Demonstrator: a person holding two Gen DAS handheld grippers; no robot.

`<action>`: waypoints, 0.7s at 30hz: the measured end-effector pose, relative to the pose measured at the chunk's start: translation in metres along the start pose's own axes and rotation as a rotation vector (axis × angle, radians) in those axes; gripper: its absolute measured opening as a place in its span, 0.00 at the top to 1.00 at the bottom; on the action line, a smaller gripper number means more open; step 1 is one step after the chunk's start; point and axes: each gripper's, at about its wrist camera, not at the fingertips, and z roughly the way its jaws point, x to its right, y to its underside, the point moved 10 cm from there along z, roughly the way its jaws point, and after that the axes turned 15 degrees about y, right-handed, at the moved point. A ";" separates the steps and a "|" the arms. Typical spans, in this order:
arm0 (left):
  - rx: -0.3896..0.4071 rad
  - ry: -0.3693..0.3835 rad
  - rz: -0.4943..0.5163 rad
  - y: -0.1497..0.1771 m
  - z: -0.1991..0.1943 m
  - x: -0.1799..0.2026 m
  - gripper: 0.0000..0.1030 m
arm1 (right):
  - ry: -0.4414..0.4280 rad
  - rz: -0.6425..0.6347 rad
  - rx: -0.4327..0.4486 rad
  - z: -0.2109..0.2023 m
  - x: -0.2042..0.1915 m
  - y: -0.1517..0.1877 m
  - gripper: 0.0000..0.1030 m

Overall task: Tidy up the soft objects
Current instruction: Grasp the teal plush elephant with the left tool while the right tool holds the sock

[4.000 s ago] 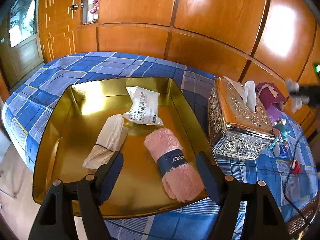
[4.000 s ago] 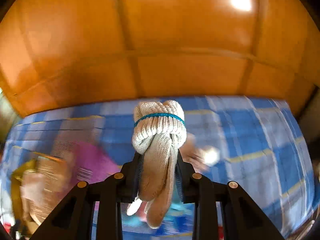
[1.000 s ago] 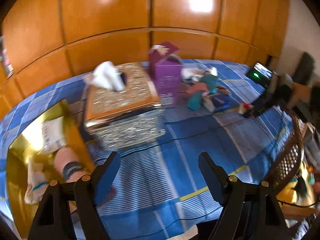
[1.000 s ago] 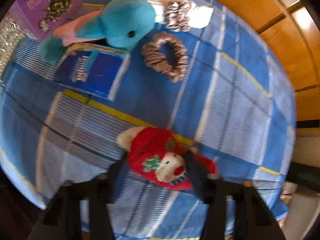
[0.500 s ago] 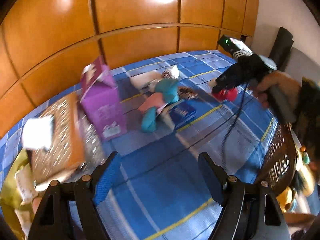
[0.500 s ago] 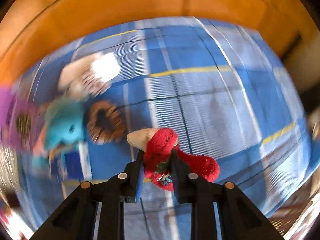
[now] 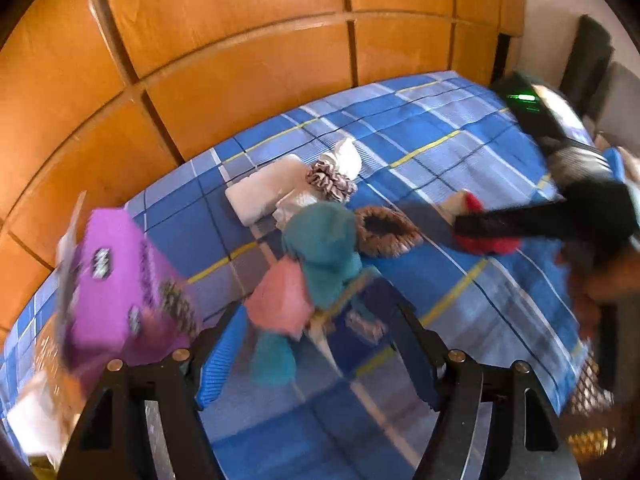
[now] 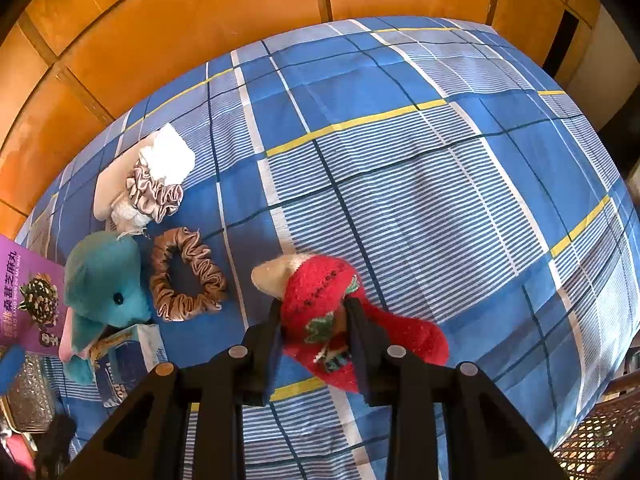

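While the right gripper [image 8: 314, 322] is pinching the red Christmas sock [image 8: 320, 304] on the bed [image 8: 440, 184], its jaws easing slightly apart, the left gripper [image 7: 316, 354] is closing, empty, over the teal plush dolphin [image 7: 324, 252] just ahead. Pickup looks underway; next, both need lifting clear.

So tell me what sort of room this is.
Probably a bedroom at home: a blue plaid bedsheet covers a wide soft surface set against wooden wall panels, and a teal plush toy and scrunchies lie on it.
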 end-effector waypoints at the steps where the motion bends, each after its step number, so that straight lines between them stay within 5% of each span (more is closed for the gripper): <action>1: -0.012 -0.007 -0.013 -0.005 0.008 -0.004 0.28 | 0.000 -0.002 0.000 0.001 0.000 -0.001 0.69; 6: -0.088 -0.021 -0.084 -0.014 0.046 -0.028 0.28 | 0.017 -0.026 0.000 0.003 -0.001 -0.002 0.66; 10: -0.125 0.046 -0.148 -0.012 0.072 -0.033 0.27 | 0.033 -0.038 0.001 0.005 -0.003 -0.002 0.64; 11: -0.122 0.064 -0.168 -0.012 0.074 -0.034 0.31 | 0.032 -0.036 0.002 0.004 -0.002 -0.002 0.64; 12: -0.137 0.101 -0.197 -0.011 0.078 -0.033 0.46 | 0.029 -0.033 0.003 0.004 -0.002 -0.002 0.64; 18: -0.111 0.134 -0.191 -0.018 0.069 -0.027 0.74 | 0.029 -0.027 0.007 0.003 -0.001 -0.003 0.68; 21: -0.073 0.149 -0.203 -0.031 0.055 -0.025 0.74 | 0.027 -0.024 0.008 0.002 0.000 -0.002 0.68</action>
